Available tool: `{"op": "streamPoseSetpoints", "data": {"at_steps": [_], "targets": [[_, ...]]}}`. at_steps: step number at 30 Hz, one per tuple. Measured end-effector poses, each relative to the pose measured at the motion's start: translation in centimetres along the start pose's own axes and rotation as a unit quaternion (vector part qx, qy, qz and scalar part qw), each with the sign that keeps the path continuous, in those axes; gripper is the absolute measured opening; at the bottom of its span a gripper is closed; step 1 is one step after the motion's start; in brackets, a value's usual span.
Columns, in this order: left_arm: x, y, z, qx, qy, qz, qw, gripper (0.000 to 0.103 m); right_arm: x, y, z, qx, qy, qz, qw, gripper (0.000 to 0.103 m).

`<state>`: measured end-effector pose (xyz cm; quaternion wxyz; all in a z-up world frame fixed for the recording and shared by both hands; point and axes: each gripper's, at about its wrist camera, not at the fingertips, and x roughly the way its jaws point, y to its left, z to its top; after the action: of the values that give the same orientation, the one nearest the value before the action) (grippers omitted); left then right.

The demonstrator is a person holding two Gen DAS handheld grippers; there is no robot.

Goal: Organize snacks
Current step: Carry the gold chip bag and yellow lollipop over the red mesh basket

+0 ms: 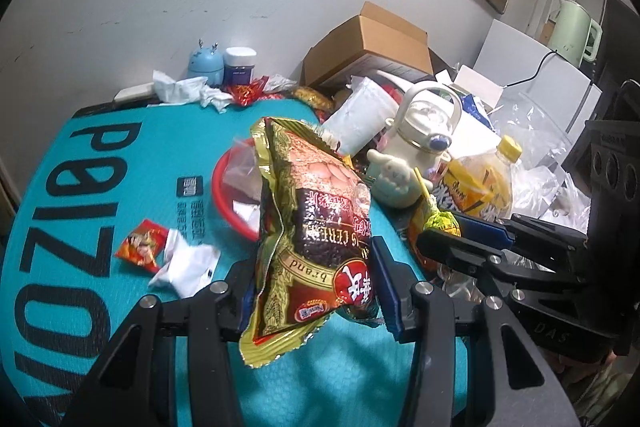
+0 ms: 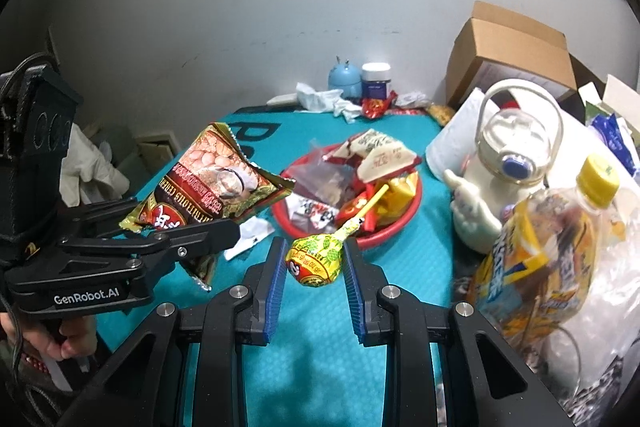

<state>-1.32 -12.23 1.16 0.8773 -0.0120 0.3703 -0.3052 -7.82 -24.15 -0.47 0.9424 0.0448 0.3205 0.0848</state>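
Above the teal mat, the left gripper is clamped on a gold-edged cereal packet held clear of the surface, while the right gripper pinches a yellow-wrapped lollipop just short of the red basket. That basket already holds several sachets, so I judge the sorting partly done: these two and a small red sachet on the mat remain. Clutter crowds the mat's far side against a grey wall: a cardboard box, a cream flask and a yellow-capped drink bottle.
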Motion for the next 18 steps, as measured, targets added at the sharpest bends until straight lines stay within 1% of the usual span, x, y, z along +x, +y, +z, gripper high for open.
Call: {"op": "streamPoseSetpoints", "data": {"at_steps": [8,13,18], "targets": [[1.6,0.4,2.3,0.005,-0.003,0.003,1.0000,0.047,1.5,-1.1,1.7,-0.001,-0.002,-0.004,1.000,0.028],[2.6,1.5,3.4,0.000,-0.001,0.009,1.0000,0.047,3.4,-1.9,2.9,0.004,-0.003,-0.001,1.000,0.028],[3.7,2.9,4.3,-0.001,0.002,0.019,0.9998,0.047,6.1,-2.0,4.4,0.004,0.000,0.005,1.000,0.028]]}}
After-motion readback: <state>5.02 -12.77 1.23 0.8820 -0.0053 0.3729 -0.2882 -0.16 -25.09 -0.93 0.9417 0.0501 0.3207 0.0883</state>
